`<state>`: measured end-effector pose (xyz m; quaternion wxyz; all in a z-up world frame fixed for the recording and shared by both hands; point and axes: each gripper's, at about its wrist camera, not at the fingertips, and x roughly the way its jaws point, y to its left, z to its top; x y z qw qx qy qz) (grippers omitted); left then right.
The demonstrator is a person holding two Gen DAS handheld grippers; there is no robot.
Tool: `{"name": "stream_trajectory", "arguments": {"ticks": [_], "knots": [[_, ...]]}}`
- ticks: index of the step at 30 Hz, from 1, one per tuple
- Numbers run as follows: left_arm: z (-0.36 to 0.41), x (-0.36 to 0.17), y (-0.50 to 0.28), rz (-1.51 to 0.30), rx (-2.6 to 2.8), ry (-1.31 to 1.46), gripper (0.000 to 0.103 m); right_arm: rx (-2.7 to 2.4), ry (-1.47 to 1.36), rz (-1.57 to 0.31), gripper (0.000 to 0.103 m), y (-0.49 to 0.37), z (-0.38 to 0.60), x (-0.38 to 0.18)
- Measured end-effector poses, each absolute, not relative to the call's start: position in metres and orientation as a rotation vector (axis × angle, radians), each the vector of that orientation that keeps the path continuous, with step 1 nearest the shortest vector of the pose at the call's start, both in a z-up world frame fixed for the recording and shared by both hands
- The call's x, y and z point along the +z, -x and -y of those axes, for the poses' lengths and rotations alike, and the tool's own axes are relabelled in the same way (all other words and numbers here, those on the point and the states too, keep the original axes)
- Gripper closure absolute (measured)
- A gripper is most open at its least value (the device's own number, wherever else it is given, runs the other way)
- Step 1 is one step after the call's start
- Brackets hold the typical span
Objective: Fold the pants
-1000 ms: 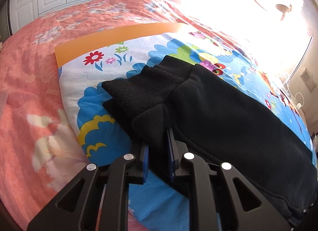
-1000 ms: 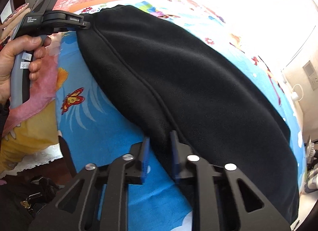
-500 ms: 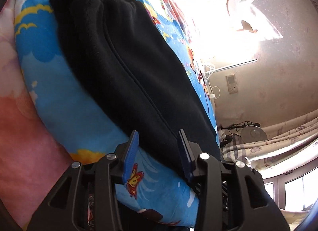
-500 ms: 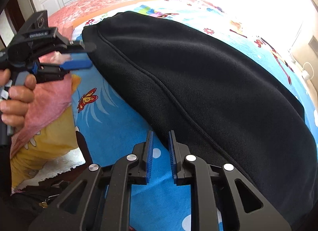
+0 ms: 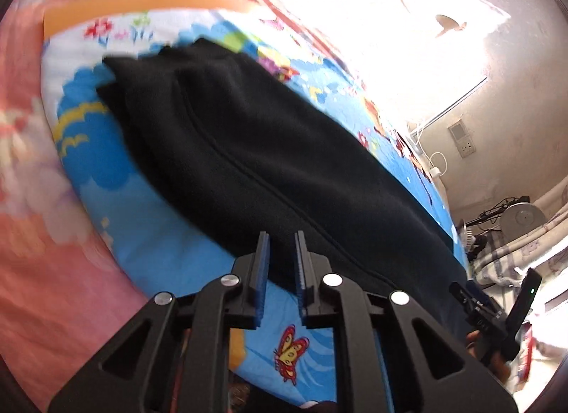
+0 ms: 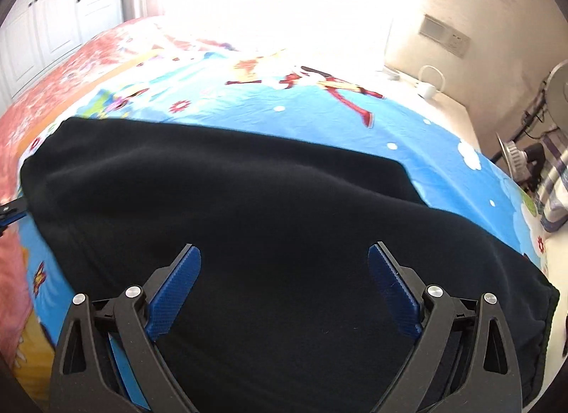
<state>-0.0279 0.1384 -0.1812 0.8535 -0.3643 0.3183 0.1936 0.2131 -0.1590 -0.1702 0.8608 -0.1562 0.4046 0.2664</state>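
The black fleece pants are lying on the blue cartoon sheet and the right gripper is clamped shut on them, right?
Not quite. The right wrist view shows the right gripper wide open above the black fleece pants, gripping nothing. They do lie on the blue cartoon sheet.

Cartoon-print blue sheet [image 6: 408,129] lying over pink floral bedspread [image 5: 53,271]; fan [image 6: 557,90] standing near wall socket [image 6: 443,36].

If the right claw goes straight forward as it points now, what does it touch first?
Most likely the black pants: the right claw is open with the fabric directly ahead between its fingers, though depth is unclear.
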Motion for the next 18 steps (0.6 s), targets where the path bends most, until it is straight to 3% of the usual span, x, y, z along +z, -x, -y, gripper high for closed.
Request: {"name": "stream_trajectory", "arguments": {"ticks": [1,2,3,5,7,8,9,12,16,18], "knots": [[-0.134,-0.167,0.026,-0.624,0.415,0.66,0.063,0.546,0.295,-0.857,0.011,-0.23,0.164,-0.17],[-0.13,-0.155,0.022,-0.581,0.402,0.563,0.045,0.542,0.266,-0.86,0.011,-0.244,0.167,-0.171],[-0.129,-0.147,0.013,-0.56,0.372,0.484,0.036,0.555,0.251,-0.861,0.011,-0.257,0.167,-0.17],[-0.132,-0.147,-0.016,-0.62,0.358,0.382,0.036,0.499,0.3,-0.86,0.011,-0.283,0.162,-0.176],[-0.138,-0.151,-0.045,-0.663,0.34,0.356,0.038,0.414,0.362,-0.901,0.011,-0.311,0.163,-0.192],[-0.14,-0.154,-0.058,-0.682,0.314,0.347,0.047,0.394,0.37,-0.942,0.011,-0.324,0.165,-0.201],[-0.139,-0.157,-0.074,-0.706,0.296,0.336,0.064,0.393,0.357,-0.98,0.01,-0.334,0.168,-0.209],[-0.124,-0.167,-0.125,-0.761,0.202,0.247,0.078,0.417,0.305,-0.996,0.009,-0.341,0.174,-0.21],[-0.129,-0.205,-0.179,-0.91,0.25,0.113,0.082,0.444,0.329,-0.883,0.009,-0.326,0.17,-0.181],[-0.152,-0.209,-0.182,-0.882,0.258,0.139,0.083,0.534,0.319,-0.903,0.009,-0.312,0.166,-0.175]]}}
